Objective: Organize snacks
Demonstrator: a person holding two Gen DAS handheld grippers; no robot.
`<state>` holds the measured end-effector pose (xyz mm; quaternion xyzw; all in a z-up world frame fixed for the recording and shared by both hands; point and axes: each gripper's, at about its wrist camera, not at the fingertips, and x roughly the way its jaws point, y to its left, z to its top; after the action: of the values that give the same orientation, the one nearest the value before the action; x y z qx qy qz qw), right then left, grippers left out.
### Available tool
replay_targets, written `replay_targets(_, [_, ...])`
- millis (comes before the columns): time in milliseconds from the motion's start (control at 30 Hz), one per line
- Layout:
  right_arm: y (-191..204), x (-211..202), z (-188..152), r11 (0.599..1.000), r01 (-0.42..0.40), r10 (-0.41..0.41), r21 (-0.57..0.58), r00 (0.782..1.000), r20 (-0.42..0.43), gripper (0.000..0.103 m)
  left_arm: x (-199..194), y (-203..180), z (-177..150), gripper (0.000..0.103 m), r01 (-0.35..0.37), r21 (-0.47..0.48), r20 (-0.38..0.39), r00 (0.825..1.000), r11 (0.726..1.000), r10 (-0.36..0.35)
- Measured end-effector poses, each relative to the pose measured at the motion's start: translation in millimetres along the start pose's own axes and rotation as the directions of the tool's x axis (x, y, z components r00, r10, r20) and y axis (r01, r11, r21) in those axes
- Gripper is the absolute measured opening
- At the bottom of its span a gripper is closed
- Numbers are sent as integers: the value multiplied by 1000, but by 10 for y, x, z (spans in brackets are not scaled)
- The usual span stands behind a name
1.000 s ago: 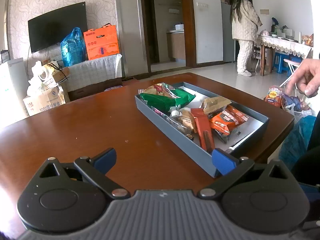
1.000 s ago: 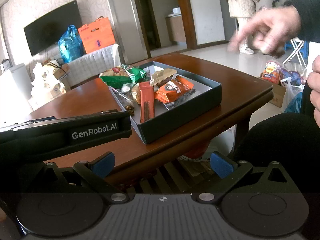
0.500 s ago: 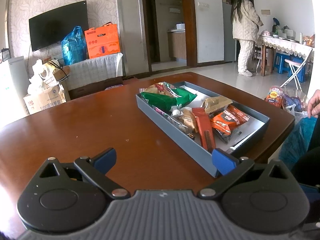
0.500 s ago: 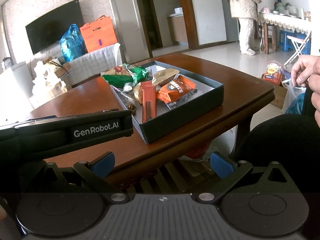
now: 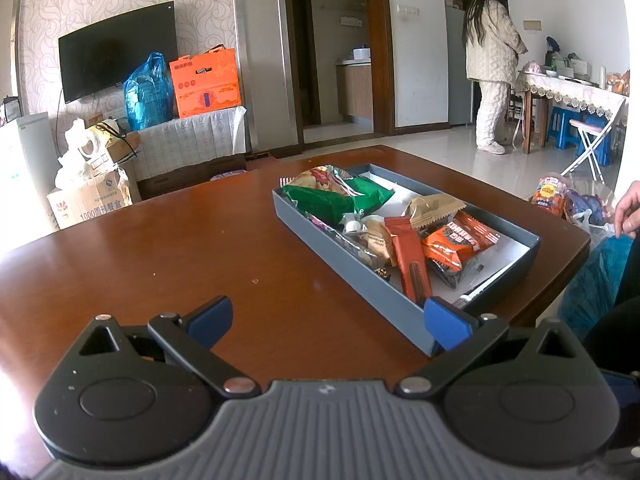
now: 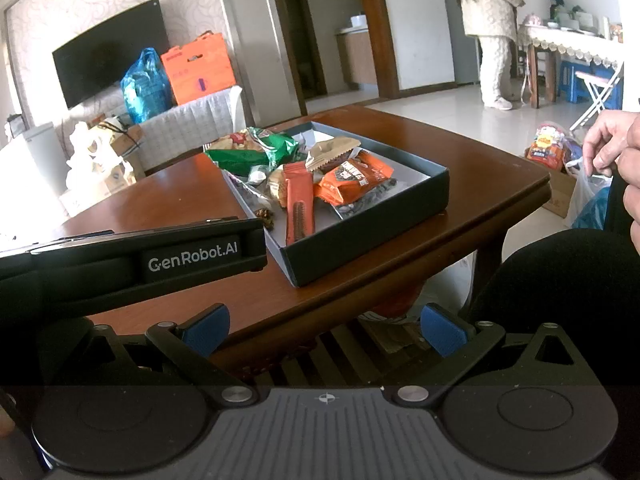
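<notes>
A dark grey box [image 5: 352, 272] sits on the right part of the brown table [image 5: 160, 248]. It holds a green bag [image 5: 332, 200], a tan wafer pack [image 5: 434, 206], an orange pack [image 5: 456, 242], a long red-brown bar [image 5: 412, 264] and other small snacks. My left gripper [image 5: 326, 316] is open and empty, low over the table near the box's front corner. My right gripper [image 6: 324, 330] is open and empty, off the table's near edge. The box [image 6: 360, 236] and the left gripper's body [image 6: 132, 256] show in the right wrist view.
A bare hand [image 6: 608, 140] hovers at the right beside the table. Bags of snacks [image 5: 560, 200] lie on the floor to the right. A person [image 5: 492, 68] stands far back by a dining table. A TV [image 5: 116, 50] and boxes line the left wall.
The bare hand at the right has dropped from above the table to beside its edge. Both grippers have barely moved.
</notes>
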<state>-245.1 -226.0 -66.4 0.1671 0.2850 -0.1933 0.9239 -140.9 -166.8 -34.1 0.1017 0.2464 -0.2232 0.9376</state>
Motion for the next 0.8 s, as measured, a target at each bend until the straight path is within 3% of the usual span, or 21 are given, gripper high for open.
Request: replay_targets(800, [0, 1, 1, 1000, -1, 1, 1, 1000, 2, 103, -2, 10, 11, 103, -1, -2, 3, 1000, 1000, 1])
